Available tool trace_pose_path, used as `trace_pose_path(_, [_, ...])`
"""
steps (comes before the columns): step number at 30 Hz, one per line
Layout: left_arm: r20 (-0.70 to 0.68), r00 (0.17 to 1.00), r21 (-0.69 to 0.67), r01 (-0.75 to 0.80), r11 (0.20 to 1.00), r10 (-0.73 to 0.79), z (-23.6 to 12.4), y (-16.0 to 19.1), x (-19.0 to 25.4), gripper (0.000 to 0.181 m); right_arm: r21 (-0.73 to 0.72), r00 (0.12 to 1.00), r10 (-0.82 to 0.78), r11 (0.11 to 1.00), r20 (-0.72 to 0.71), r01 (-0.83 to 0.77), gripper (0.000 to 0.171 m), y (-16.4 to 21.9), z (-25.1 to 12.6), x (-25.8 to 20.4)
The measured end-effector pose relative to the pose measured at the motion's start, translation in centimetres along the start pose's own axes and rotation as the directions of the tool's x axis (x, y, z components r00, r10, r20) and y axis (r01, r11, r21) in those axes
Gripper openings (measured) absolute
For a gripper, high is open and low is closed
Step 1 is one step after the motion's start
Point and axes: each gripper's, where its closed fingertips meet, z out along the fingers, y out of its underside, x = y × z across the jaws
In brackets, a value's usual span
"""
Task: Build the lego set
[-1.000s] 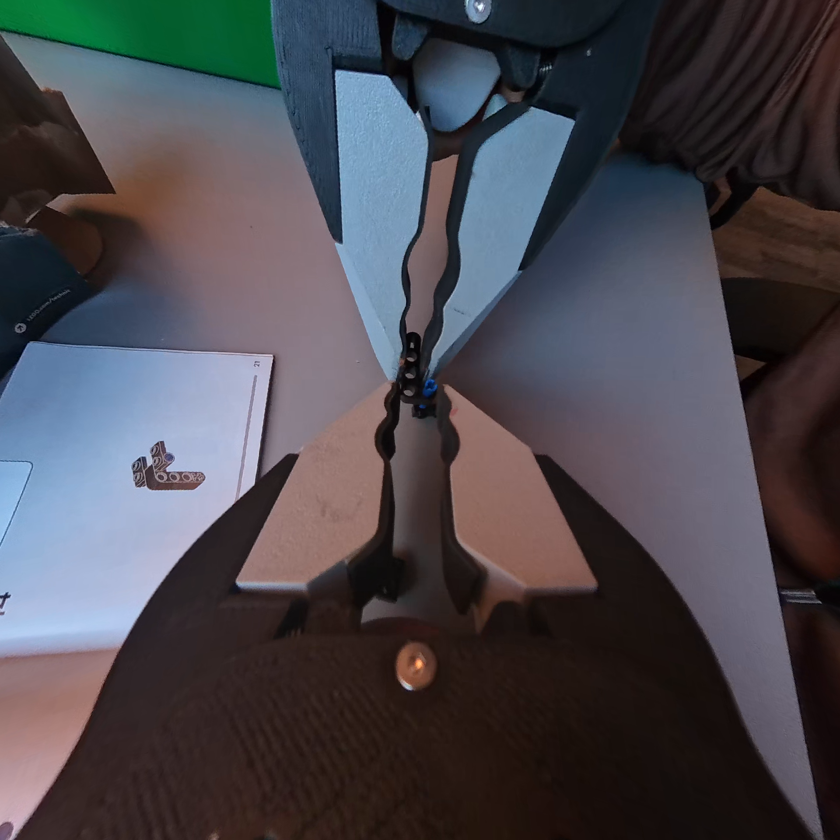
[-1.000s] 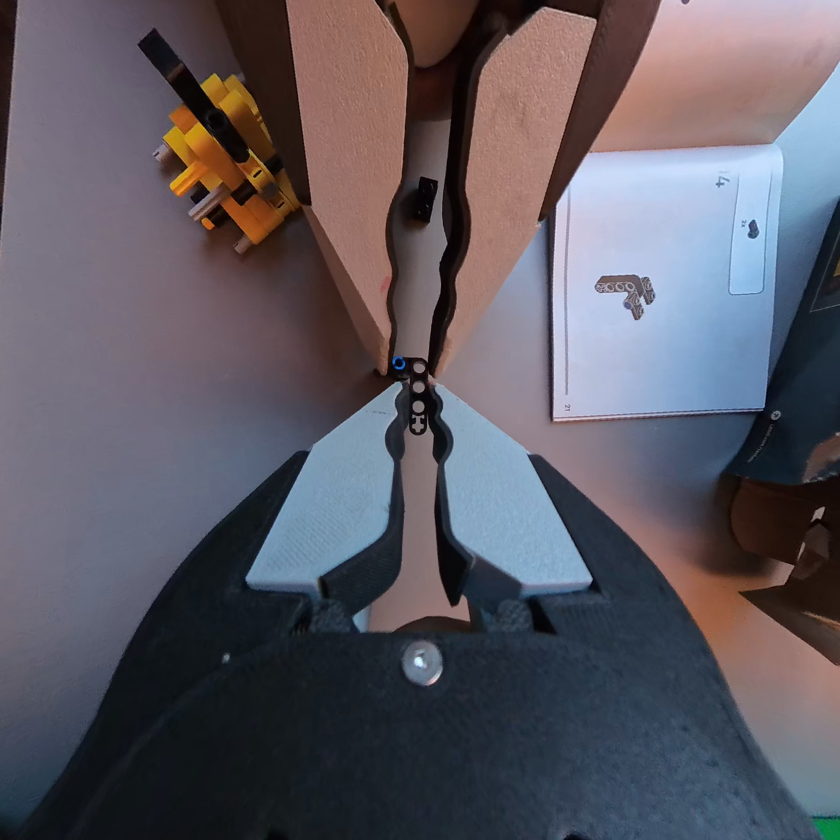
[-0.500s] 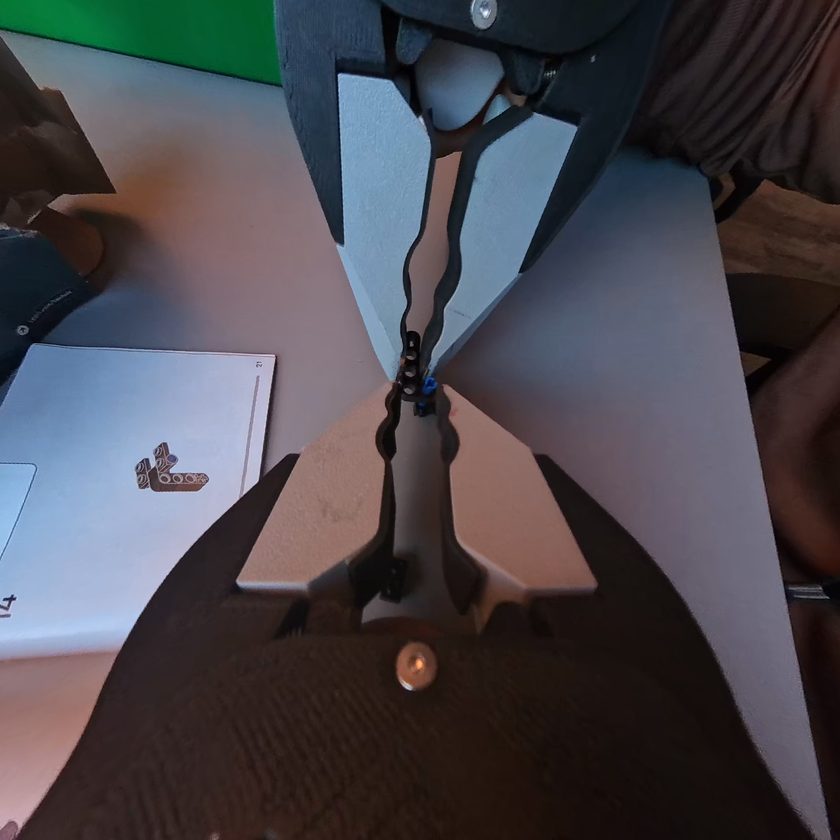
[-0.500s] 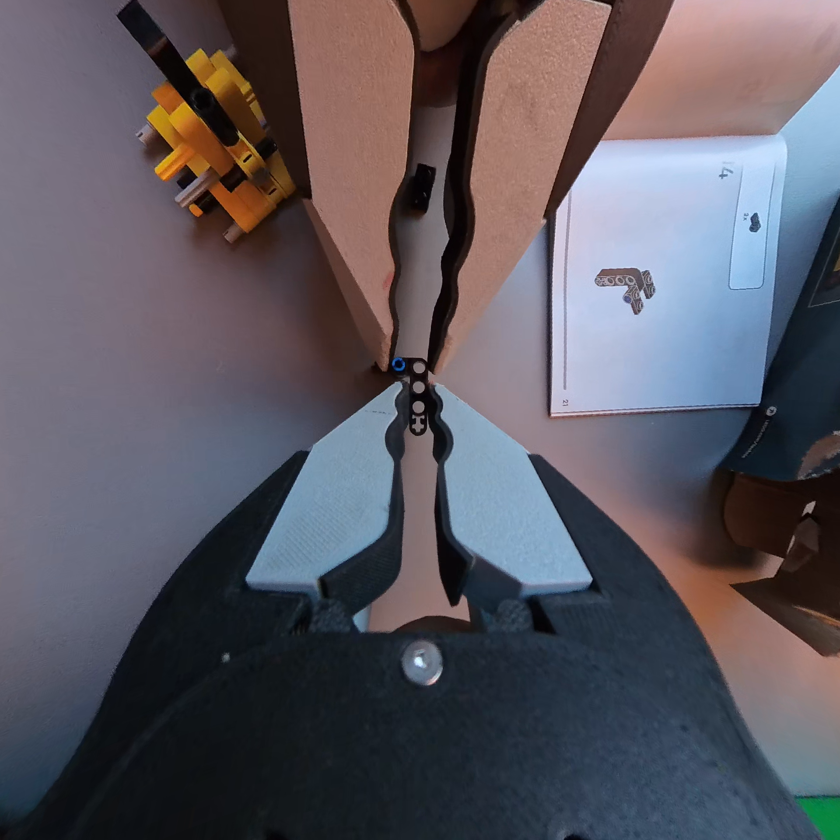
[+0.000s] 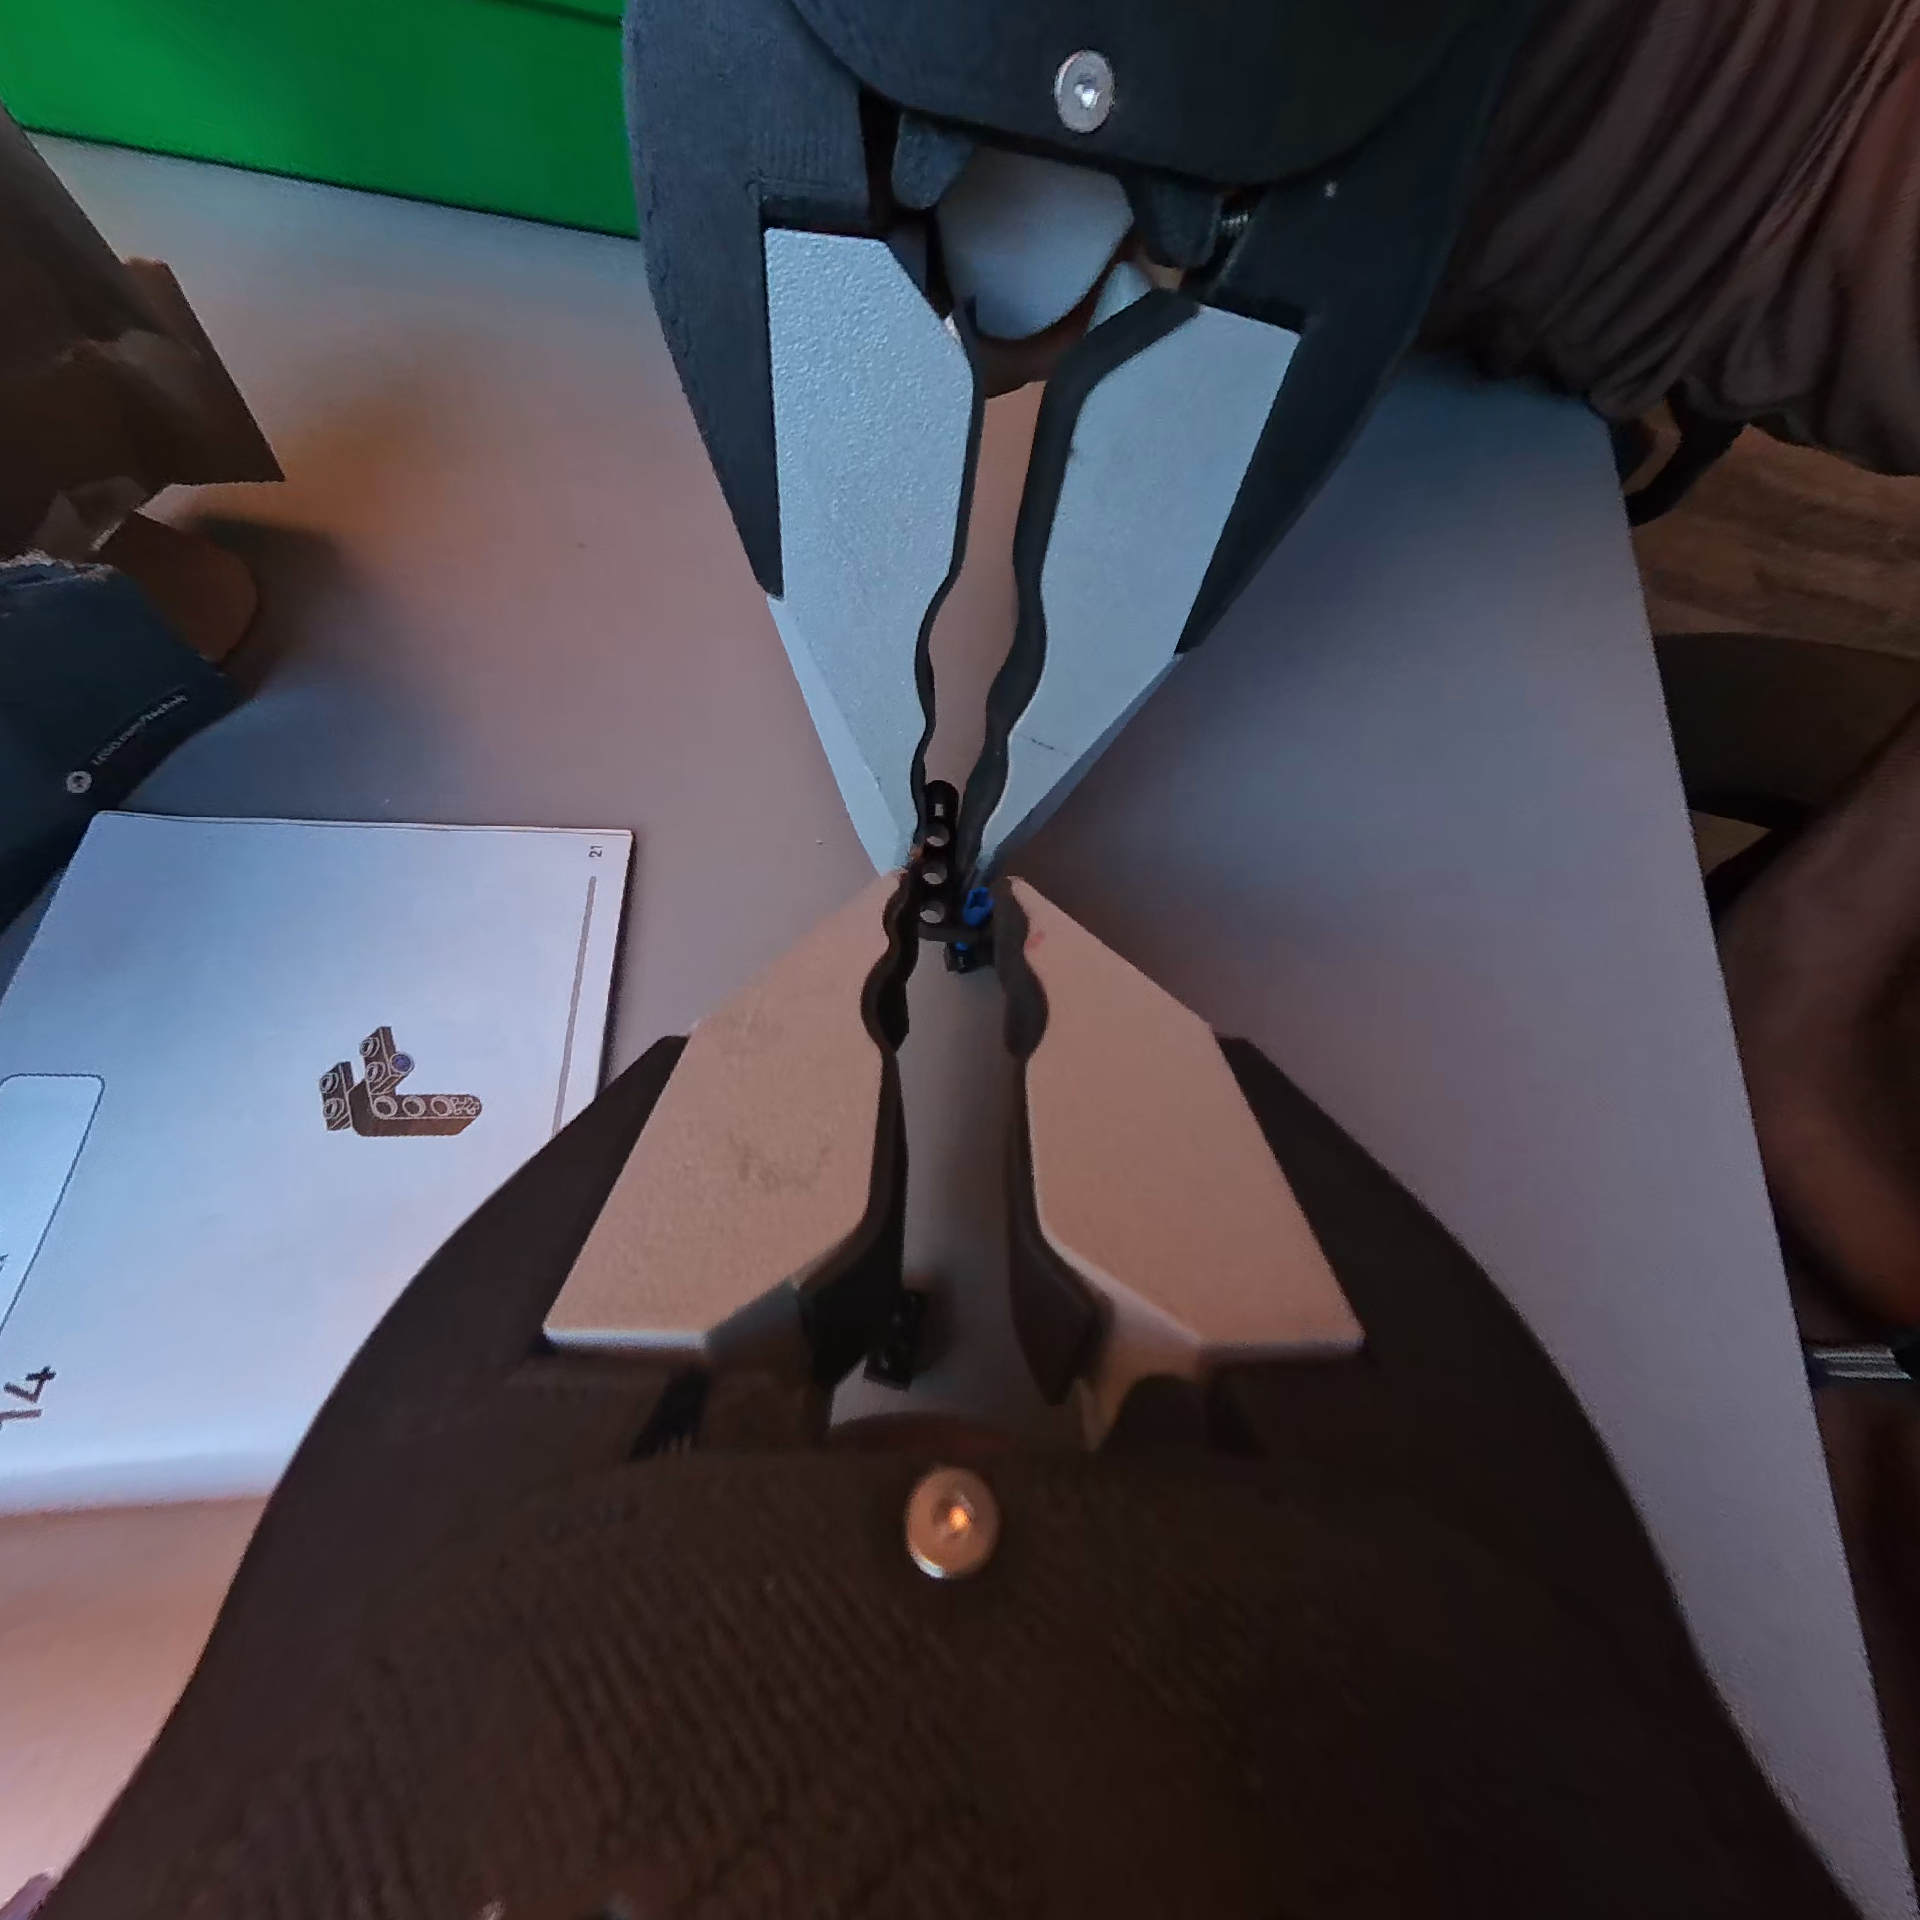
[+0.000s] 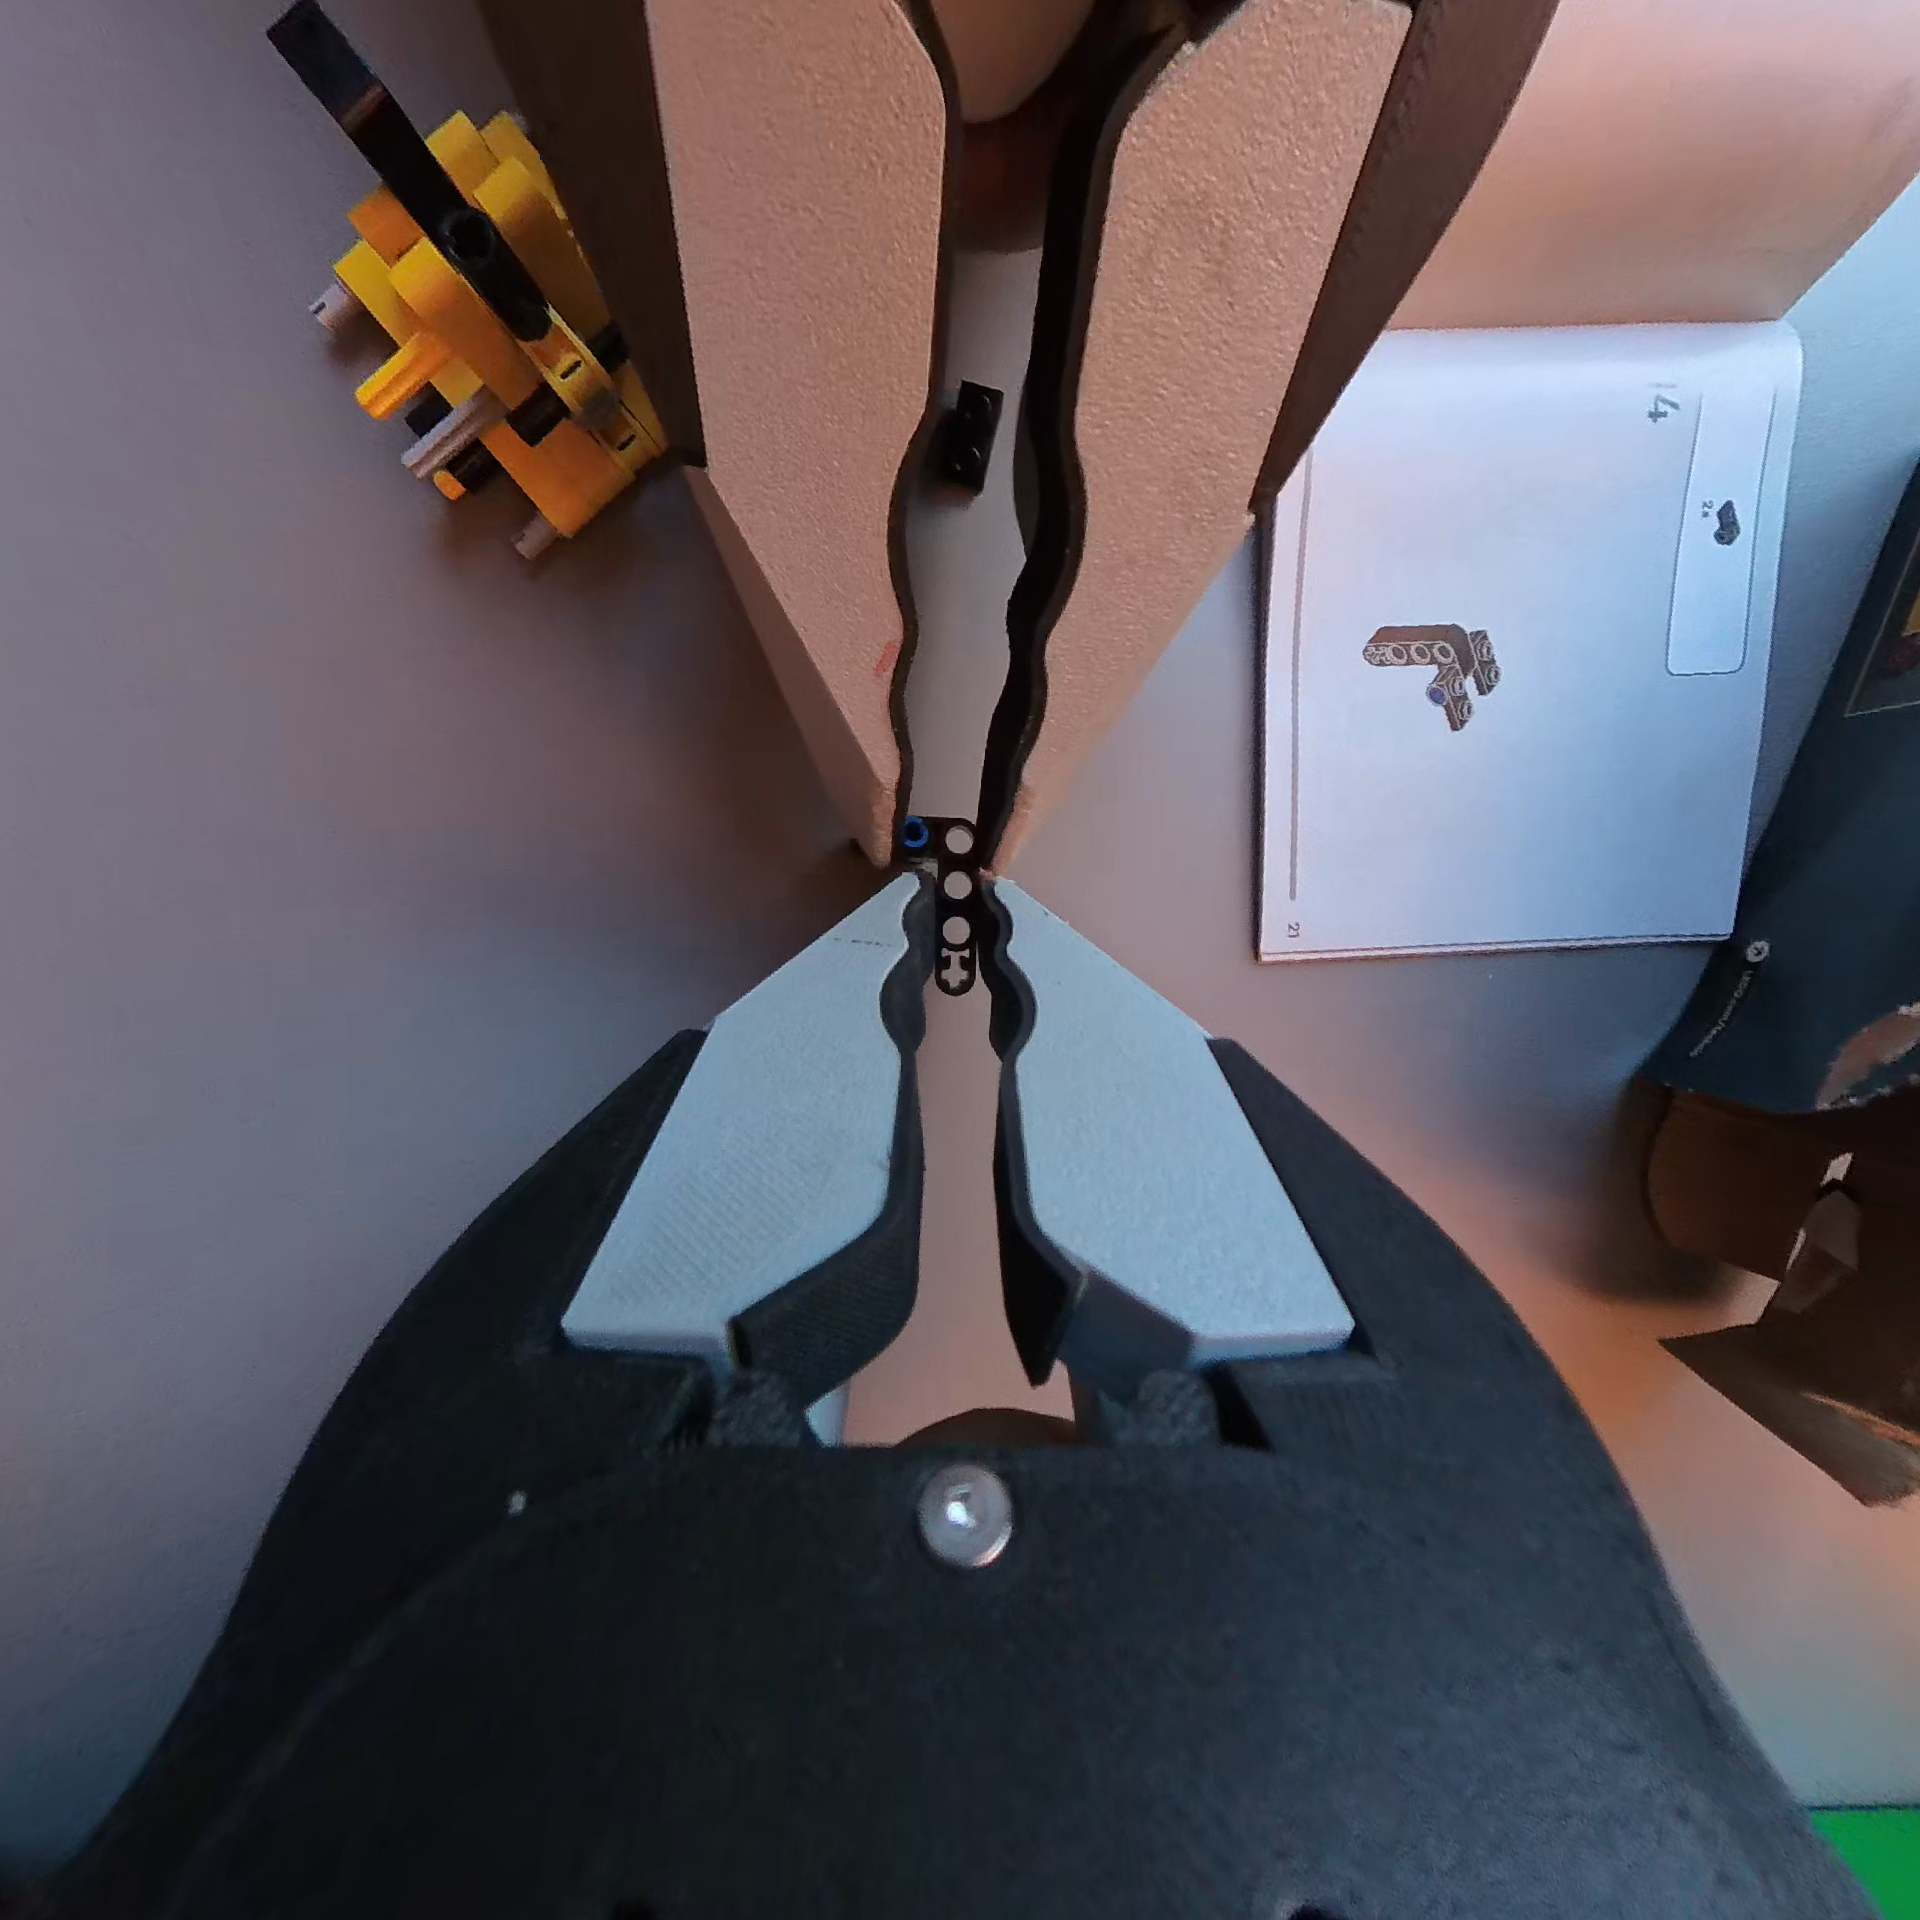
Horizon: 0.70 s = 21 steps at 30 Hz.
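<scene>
While my left wrist view looks toward a green panel (image 5: 312,94) at the far edge and a person's brown sleeve (image 5: 1714,208) at far right, only my right wrist view shows the yellow lego assembly (image 6: 488,374) lying on the counter (image 6: 260,935) at far left, crossed by a black beam. Both views show the open instruction booklet (image 6: 1507,644) and a loose small black piece (image 6: 966,434) lying on the counter between the fingers of my left gripper.

My right gripper (image 6: 956,935) is nearly closed, its jaws pinching the black lego beam (image 6: 957,909) by the end with the cross-shaped hole, so that the three round holes point away toward my other tool. My left gripper (image 5: 951,914) meets it tip to tip, its jaws narrowed to a slim gap around the small blue pin (image 5: 971,909) and a dark piece just beneath it, which sit against the side of the beam's far end; whether the pin is seated in the beam I cannot tell. Both held parts hang above the counter, near its middle.

The counter is plain grey, tinted orange by warm light. A dark torn box (image 6: 1818,1039) lies beside the booklet.
</scene>
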Motion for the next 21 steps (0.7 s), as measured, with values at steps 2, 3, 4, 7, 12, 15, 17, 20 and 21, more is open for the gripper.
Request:
trace_pose_path(2, [-0.002,1.0,0.002,-0.027,1.0,0.027,-0.04,0.01,0.28,0.002,-0.008,1.0,-0.006,1.0,-0.015,0.006,0.004,0.02,0.02,0.15])
trace_pose_path(3, [0.009,0.999,0.001,-0.035,0.999,0.035,-0.01,0.02,0.29,0.002,-0.014,1.0,-0.013,1.0,-0.022,0.013,0.004,0.04,0.01,0.15])
trace_pose_path(4, [0.017,0.999,0.001,-0.043,0.999,0.043,0.05,0.0,0.33,0.002,-0.023,0.999,-0.024,0.999,-0.029,0.024,0.004,0.08,0.0,0.13])
trace_pose_path(7, [0.012,0.999,0.002,-0.039,0.999,0.039,0.13,-0.06,0.45,0.002,-0.027,0.999,-0.034,0.999,-0.031,0.033,0.004,0.13,-0.04,0.02])
trace_pose_path(12, [0.001,1.0,0.005,-0.014,1.0,0.014,0.07,-0.05,0.29,0.002,-0.03,0.998,-0.051,0.998,-0.045,0.05,0.004,0.06,0.0,0.19])
trace_pose_path(15, [0.0,1.0,0.004,-0.018,1.0,0.018,0.08,0.0,0.32,0.002,-0.048,0.996,-0.071,0.997,-0.06,0.068,0.004,0.05,0.03,0.16])
trace_pose_path(17, [-0.003,1.0,0.003,-0.012,1.0,0.012,0.05,0.03,0.32,0.002,-0.058,0.995,-0.081,0.995,-0.067,0.077,0.004,0.03,0.05,0.16])
trace_pose_path(20, [0.0,1.0,0.003,-0.01,1.0,0.01,0.06,0.04,0.26,0.002,-0.084,0.991,-0.107,0.991,-0.08,0.101,0.005,0.07,0.08,0.21])
trace_pose_path(21, [0.002,1.0,0.003,-0.013,1.0,0.013,0.06,0.05,0.27,0.002,-0.096,0.989,-0.118,0.989,-0.084,0.11,0.005,0.08,0.08,0.22])
